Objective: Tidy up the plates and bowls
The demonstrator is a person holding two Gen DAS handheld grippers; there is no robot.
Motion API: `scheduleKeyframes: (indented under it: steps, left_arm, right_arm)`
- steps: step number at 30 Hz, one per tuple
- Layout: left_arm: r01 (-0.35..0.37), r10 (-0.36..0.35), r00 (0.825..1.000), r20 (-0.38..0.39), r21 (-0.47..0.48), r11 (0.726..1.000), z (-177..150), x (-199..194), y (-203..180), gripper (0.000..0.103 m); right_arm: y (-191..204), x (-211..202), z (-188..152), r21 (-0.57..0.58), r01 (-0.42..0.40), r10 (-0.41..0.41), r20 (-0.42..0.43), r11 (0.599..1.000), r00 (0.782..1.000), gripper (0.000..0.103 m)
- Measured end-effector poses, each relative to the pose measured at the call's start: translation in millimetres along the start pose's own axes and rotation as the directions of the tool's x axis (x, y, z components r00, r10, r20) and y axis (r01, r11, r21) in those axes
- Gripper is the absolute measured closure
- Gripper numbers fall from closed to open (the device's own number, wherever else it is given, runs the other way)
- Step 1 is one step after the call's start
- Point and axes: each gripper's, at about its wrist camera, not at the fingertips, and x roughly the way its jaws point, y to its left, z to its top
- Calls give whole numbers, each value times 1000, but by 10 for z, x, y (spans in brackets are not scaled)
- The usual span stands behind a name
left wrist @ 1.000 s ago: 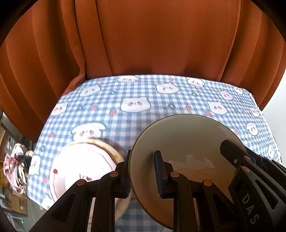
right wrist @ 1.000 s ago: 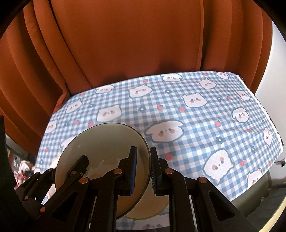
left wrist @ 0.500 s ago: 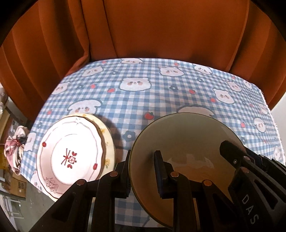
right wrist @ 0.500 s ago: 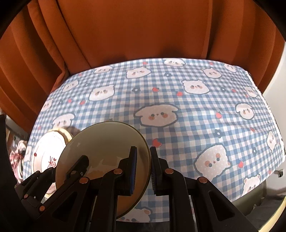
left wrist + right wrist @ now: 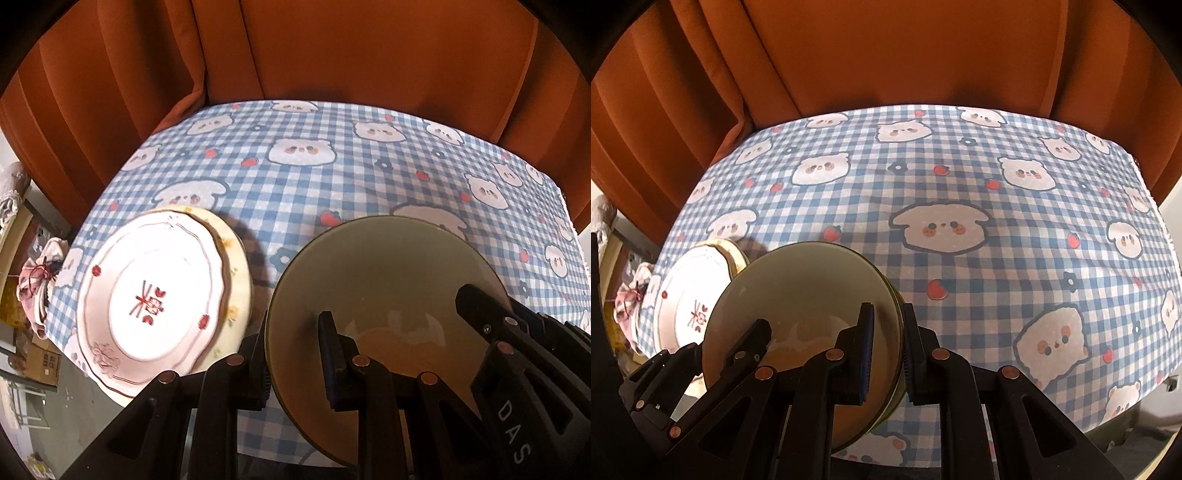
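A green bowl with a dark rim [image 5: 380, 280] is held by both grippers above the table's near edge. My left gripper [image 5: 293, 354] is shut on its left rim, one finger inside and one outside. My right gripper [image 5: 888, 347] is shut on its right rim; the bowl also shows in the right wrist view [image 5: 801, 295]. A white plate with a red mark [image 5: 147, 299] lies stacked on a cream plate [image 5: 236, 280] at the table's near left, just left of the bowl. The stack shows in the right wrist view [image 5: 690, 295] too.
The table carries a blue checked cloth with bear prints [image 5: 960, 206]. Orange curtains [image 5: 332, 48] hang right behind it. A pink bundle [image 5: 37, 280] and cardboard boxes lie on the floor left of the table.
Both grippers with the bowl have lifted and drawn back toward the near edge. The plate stack has come fully into view at the left.
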Motion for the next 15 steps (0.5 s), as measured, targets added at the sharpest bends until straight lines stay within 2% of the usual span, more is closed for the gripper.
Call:
scheduleKeyframes:
  steps: [9,11,15]
  left_arm:
    - [8,-8,1000,14,8,1000,-53,28,-18,83]
    - [26,-26,1000,14,15,1000,-56,28,-14,77]
    - [65,-65,998,11,25,998,-38,36,11,72]
  right_arm:
    - [-55,7,-83,-10,16,-16,26,1000,1000,86]
    - [-48,0,-90,-6,21,-21,28,1000,999,86]
    - [-17,0,-89,-3,37,-37,28,999,999,82]
